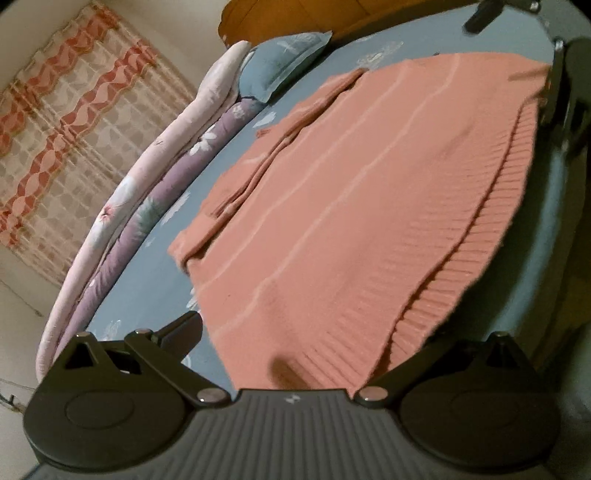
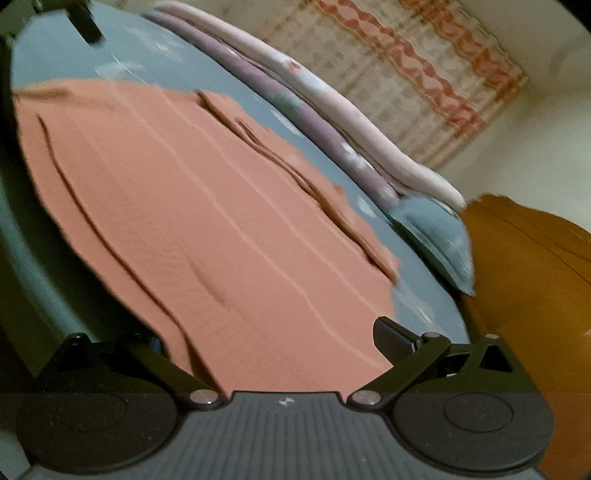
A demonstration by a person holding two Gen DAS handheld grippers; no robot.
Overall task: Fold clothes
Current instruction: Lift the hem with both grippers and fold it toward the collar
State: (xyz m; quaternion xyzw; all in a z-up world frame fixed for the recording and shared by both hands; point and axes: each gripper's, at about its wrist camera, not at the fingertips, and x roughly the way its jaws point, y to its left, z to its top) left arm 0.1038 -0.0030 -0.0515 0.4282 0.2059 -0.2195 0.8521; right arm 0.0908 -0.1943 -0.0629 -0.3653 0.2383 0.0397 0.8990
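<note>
Here, a salmon knit sweater [image 1: 354,206] with a ribbed hem and thin pale stripes lies flat on your blue floral bed sheet [image 1: 155,266]. Your left gripper [image 1: 295,354] and right gripper [image 2: 284,354] both have fingers spread wide, the sweater's edge lying between them, ungripped.

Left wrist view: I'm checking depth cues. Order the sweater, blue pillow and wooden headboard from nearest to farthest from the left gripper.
1. Sweater, directly ahead on the bed.
2. Blue pillow, beyond it, upper left.
3. Wooden headboard, behind the pillow, top.
</note>
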